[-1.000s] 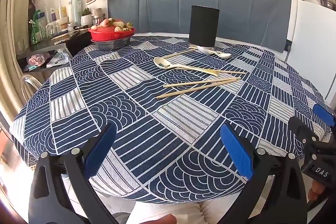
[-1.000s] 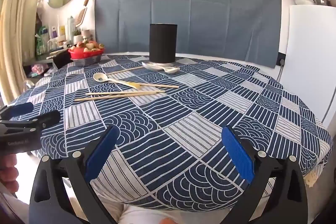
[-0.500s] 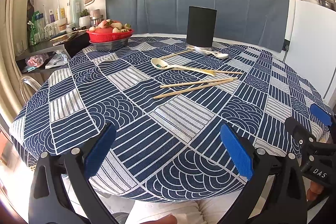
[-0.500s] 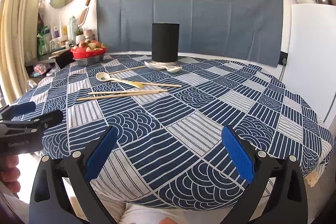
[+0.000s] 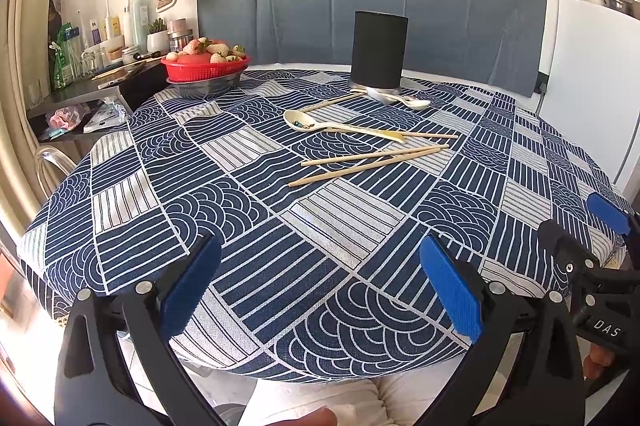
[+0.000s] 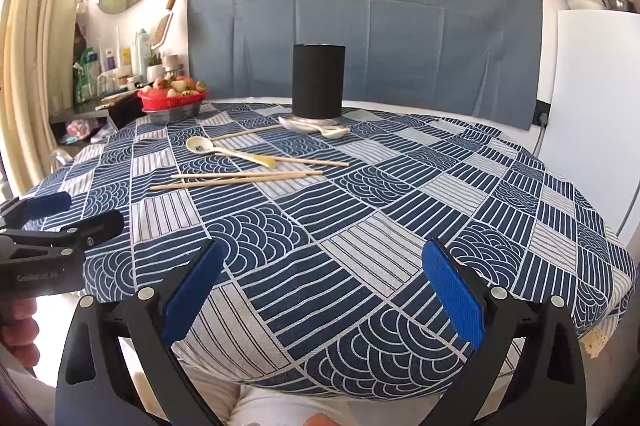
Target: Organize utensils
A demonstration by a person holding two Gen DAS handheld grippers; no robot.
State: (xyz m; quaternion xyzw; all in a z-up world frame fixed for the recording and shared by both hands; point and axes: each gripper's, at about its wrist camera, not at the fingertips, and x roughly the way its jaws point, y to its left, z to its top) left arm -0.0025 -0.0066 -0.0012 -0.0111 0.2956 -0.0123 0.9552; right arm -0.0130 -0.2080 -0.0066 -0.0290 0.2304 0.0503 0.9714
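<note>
spoon [image 5: 310, 124] cream, long-handled | chopsticks [image 5: 370, 162] pale wood, loose | holder [image 5: 379, 51] black

near table [image 5: 320, 226] half: open | mid: chopsticks [image 5: 372, 162], spoon [image 5: 320, 124] | far: black holder [image 5: 379, 50], fruit basket [image 5: 204, 68]

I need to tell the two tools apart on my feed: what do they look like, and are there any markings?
Both look alike: black plastic frames with silver rivets and ribbed blue pads. The left tool shows white "GenRobot.AI" lettering on its side in the right wrist view; the right tool shows "DAS" in the left wrist view. No cables visible.
</note>
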